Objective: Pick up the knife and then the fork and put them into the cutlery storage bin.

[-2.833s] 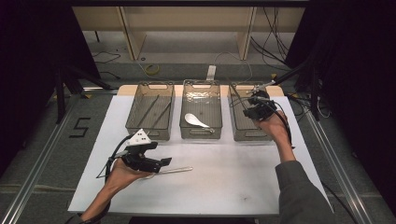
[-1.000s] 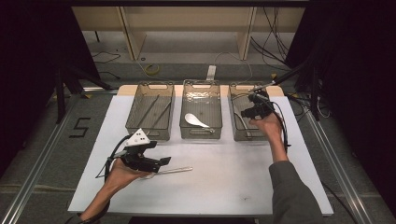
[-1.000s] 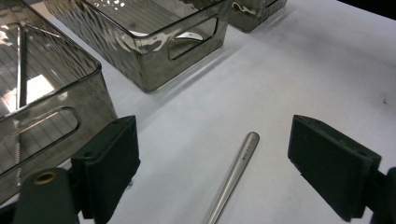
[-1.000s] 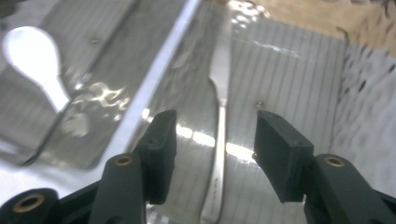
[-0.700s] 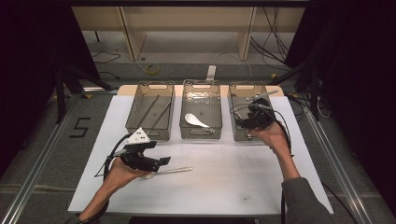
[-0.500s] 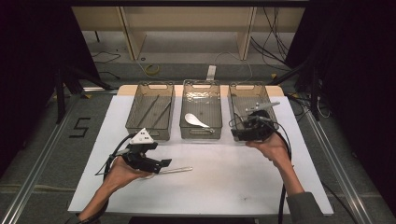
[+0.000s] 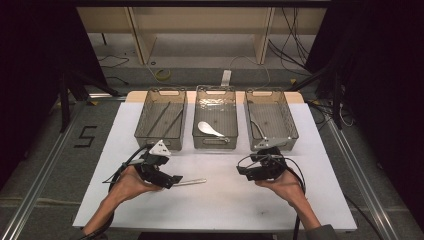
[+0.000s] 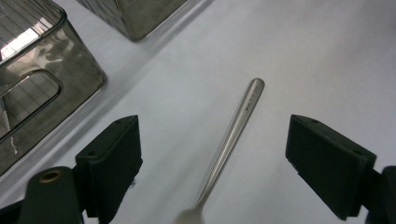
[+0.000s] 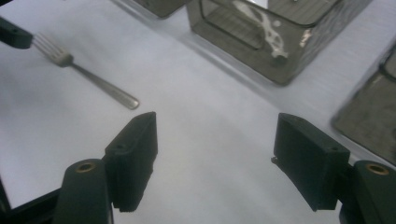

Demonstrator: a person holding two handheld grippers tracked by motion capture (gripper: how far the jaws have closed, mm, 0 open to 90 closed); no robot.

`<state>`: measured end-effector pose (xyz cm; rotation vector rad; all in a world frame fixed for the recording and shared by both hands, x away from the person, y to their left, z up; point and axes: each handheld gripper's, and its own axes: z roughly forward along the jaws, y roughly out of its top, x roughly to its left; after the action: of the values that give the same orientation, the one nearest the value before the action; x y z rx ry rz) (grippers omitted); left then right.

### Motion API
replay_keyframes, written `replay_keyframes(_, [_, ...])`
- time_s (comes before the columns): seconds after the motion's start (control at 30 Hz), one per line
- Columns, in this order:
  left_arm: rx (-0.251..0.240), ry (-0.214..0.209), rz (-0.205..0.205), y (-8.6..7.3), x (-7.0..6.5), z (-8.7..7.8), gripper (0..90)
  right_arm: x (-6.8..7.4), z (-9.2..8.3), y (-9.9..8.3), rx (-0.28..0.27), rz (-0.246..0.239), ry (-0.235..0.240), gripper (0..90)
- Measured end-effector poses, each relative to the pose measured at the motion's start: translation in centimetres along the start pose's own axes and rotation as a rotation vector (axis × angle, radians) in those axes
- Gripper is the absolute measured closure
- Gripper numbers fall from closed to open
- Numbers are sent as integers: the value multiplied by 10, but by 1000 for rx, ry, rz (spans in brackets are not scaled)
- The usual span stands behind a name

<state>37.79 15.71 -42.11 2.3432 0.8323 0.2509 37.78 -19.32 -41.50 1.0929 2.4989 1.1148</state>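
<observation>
A metal fork (image 7: 192,182) lies flat on the white mat (image 7: 220,210), handle pointing right. My left gripper (image 7: 175,180) rests over its tine end. In the left gripper view the fork (image 8: 233,135) runs up between the wide jaws of that gripper (image 8: 212,126), and neither pad touches it. My right gripper (image 7: 243,171) hovers low over the mat in front of the right bin, pointing left toward the fork. Its jaws have just been opening and that gripper (image 9: 217,121) has nothing between them. The fork (image 9: 88,79) lies ahead of it at upper left.
Three clear bins stand in a row at the back: the left bin (image 7: 161,120) with dark thin sticks, the middle bin (image 7: 215,142) with a white spoon (image 7: 210,129), the right bin (image 7: 287,125) with a metal utensil. Dark floor surrounds the table.
My right hand has come back from over the right bin toward the near side and sunk close to the mat, its jaws wider. The left gripper and fork have stayed put.
</observation>
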Motion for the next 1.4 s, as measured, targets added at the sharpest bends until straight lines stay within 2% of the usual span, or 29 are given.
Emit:
replay_keyframes(0.13, [59, -1, 19, 1, 1, 2, 226, 8, 3, -5, 6, -9, 12, 313])
replay_keyframes(0.27, [108, -14, 18, 1, 1, 7, 272, 14, 5, -12, 19, -15, 26, 313])
replay_keyframes(0.37, [147, -12, 32, 0, -1, 12, 312, 17, 3, -16, 6, -15, 31, 312])
replay_keyframes(0.47, [163, -16, 41, 0, -2, 17, 380, 20, 2, -21, -1, -13, 38, 310])
replay_keyframes(0.67, [245, -29, 64, -1, -1, 29, 488, 26, -1, -28, 4, -15, 52, 310])
replay_keyframes(0.87, [276, -49, 63, -1, 0, 38, 566, 31, -6, -34, 0, -14, 61, 310])
replay_keyframes(1.0, [311, -52, 88, 0, -1, 42, 618, 33, -8, -37, -1, -16, 69, 310])
replay_keyframes(1.03, [315, -51, 83, 0, -2, 44, 631, 34, -8, -38, 1, -14, 69, 310])
replay_keyframes(1.07, [326, -47, 97, 1, -1, 45, 641, 34, -9, -38, 1, -15, 71, 310])
replay_keyframes(1.13, [333, -57, 89, 1, -3, 47, 656, 35, -9, -39, 2, -18, 72, 310])
replay_keyframes(1.2, [348, -66, 99, 2, -3, 48, 681, 36, -9, -40, 3, -17, 71, 309])
replay_keyframes(1.33, [369, -53, 118, 3, -4, 51, 709, 37, -10, -41, 3, -18, 74, 310])
replay_keyframes(1.4, [371, -58, 113, 3, -5, 53, 714, 38, -10, -42, 4, -26, 71, 310])
